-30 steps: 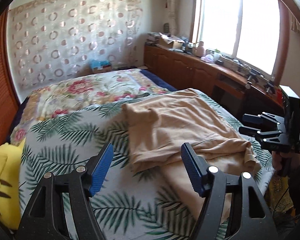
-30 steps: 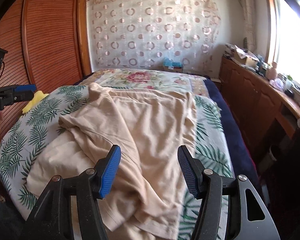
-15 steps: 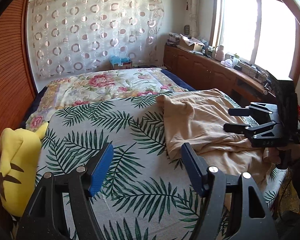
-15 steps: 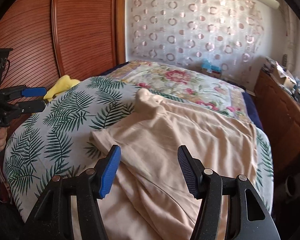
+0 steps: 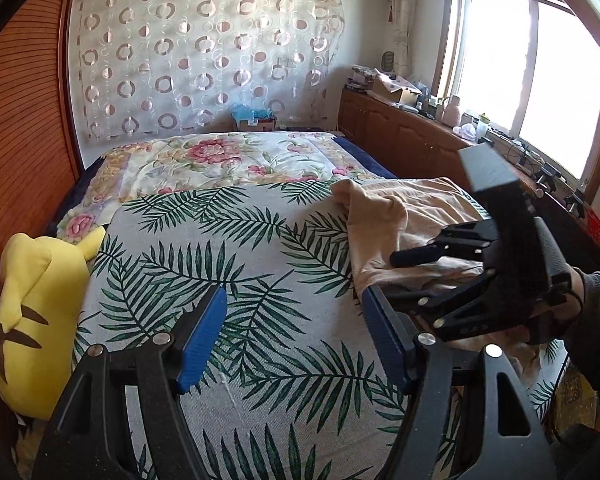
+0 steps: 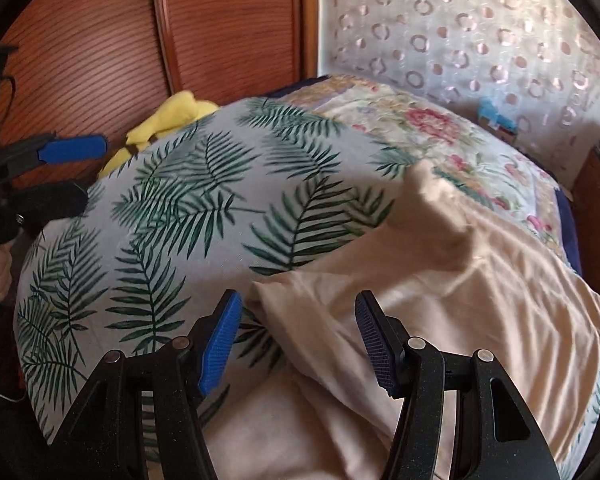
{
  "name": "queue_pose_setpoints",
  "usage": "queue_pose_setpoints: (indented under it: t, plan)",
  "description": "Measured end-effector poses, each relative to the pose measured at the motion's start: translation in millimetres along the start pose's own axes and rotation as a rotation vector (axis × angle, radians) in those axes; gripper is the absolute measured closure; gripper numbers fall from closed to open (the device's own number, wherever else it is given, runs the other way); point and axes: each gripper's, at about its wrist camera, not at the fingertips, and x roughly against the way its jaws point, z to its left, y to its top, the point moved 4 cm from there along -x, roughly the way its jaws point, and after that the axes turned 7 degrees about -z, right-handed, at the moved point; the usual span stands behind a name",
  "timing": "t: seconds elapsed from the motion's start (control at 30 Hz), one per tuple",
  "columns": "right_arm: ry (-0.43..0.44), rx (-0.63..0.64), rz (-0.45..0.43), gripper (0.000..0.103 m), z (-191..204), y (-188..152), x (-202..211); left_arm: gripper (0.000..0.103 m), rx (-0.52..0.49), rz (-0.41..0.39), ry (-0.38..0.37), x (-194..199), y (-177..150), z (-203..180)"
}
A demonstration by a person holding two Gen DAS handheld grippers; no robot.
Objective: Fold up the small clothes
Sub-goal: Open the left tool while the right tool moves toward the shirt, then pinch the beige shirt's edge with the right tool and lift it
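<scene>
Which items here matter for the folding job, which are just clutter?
Job:
- beige garment, crumpled on the palm-print bedspread
- left claw, open
- right claw, open

Lying about:
- yellow plush toy at the bed edge
- floral quilt
- cardboard box on the cabinet

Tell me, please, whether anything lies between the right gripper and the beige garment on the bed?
Nothing visible does. The right gripper is open directly over the near folded edge of the beige garment, with only air between. The yellow plush toy sits far off at the bed's wardrobe side, and the left gripper hangs open over bare leaf-print bedspread.
</scene>
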Motion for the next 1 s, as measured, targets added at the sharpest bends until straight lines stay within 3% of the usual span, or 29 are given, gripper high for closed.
queue_pose_setpoints:
  t: [0.13,0.17,0.23,0.27,0.4,0.6,0.83,1.0]
  plan:
    - [-0.028,0.05,0.035,0.042,4.0,0.2,-27.5,0.032,-0.002,0.007,-0.005,-2.0,-2.9,-1.0]
    - [-0.031,0.048,0.03,0.048,2.1,0.9,-28.9,0.032,0.0,0.007,-0.006,-2.1,-3.2,-2.0]
    - [-0.05,0.039,0.02,0.075,0.2,1.4,-30.3,0.032,0.007,-0.004,-0.004,-1.2,-2.6,-2.6]
    - [-0.046,0.031,0.023,0.097,-3.2,1.4,-30.6,0.032,0.014,-0.01,-0.004,-0.6,-2.2,-2.8]
    - [-0.078,-0.021,-0.063,0.098,-19.8,5.4,-5.2,0.032,0.005,-0.012,-0.008,-0.4,-1.2,-7.3]
    - [-0.189,-0.126,-0.203,0.098,-81.0,16.7,59.8,0.032,-0.004,-0.011,-0.028,-3.0,-0.3,-15.7]
    - [-0.382,-0.199,-0.214,0.098,-162.0,11.5,84.5,0.032,-0.02,0.004,-0.047,-8.2,-1.4,-27.2]
    - [-0.515,-0.323,-0.126,0.098,-212.4,-7.6,54.5,0.032,-0.028,0.022,-0.058,-12.3,-4.6,-35.9]
